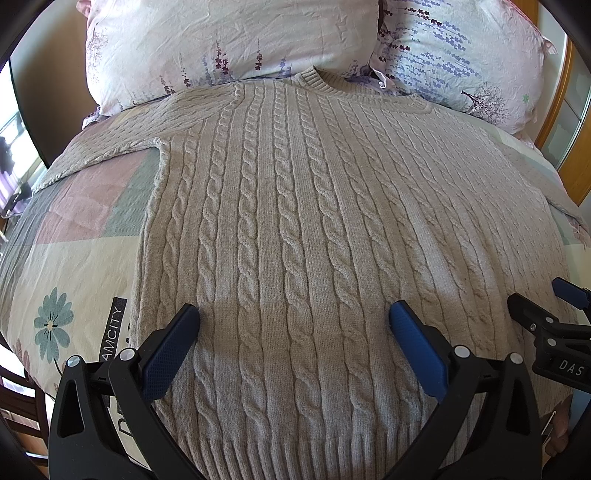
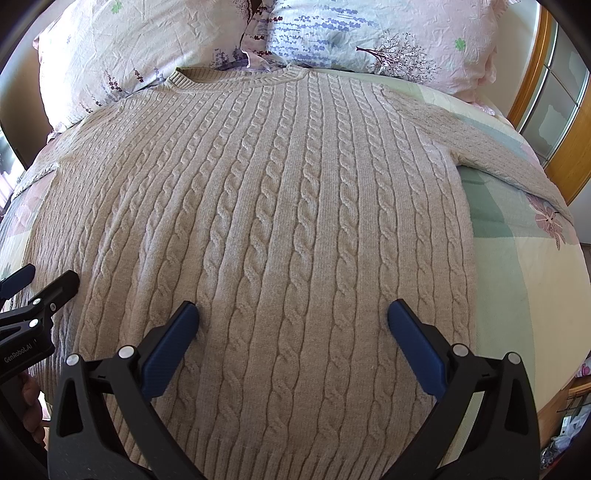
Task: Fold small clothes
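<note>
A beige cable-knit sweater [image 1: 295, 221] lies flat on the bed, collar toward the pillows, both sleeves spread out sideways; it also fills the right wrist view [image 2: 277, 221]. My left gripper [image 1: 294, 314] is open and empty, hovering over the sweater's lower body near the hem. My right gripper [image 2: 293, 312] is open and empty, over the lower body further right. The right gripper shows at the right edge of the left wrist view [image 1: 546, 314]; the left gripper shows at the left edge of the right wrist view [image 2: 33, 291].
A patchwork floral quilt [image 1: 74, 229] covers the bed [image 2: 517, 277]. Two floral pillows [image 1: 229, 40] [image 2: 388, 33] lie behind the collar. A wooden frame with glass panels [image 2: 546, 92] stands at the right. A dark chair [image 1: 14, 387] is at lower left.
</note>
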Tool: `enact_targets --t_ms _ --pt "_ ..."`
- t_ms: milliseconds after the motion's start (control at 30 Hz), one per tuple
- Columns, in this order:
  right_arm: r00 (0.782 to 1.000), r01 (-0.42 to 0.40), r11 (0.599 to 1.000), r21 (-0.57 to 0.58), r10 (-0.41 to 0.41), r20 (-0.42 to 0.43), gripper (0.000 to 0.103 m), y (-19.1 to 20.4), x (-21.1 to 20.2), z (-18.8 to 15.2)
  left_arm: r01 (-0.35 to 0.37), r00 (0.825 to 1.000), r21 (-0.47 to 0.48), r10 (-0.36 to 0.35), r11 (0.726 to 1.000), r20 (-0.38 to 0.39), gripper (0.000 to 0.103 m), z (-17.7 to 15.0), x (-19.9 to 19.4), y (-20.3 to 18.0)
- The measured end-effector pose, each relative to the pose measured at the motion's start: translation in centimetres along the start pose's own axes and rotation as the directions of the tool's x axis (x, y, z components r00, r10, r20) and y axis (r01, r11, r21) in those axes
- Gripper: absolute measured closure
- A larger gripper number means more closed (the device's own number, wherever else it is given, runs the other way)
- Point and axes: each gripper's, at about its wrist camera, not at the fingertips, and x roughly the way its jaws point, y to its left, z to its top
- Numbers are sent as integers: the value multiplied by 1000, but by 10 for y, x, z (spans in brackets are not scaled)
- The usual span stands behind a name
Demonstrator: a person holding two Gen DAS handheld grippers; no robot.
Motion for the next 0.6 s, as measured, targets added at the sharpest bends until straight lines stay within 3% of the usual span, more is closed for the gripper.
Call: enact_targets --t_ms 600 --pt "1000 -19 999 -28 20 21 2 2 -1 2 4 1000 2 -4 1000 -10 1 0 0 0"
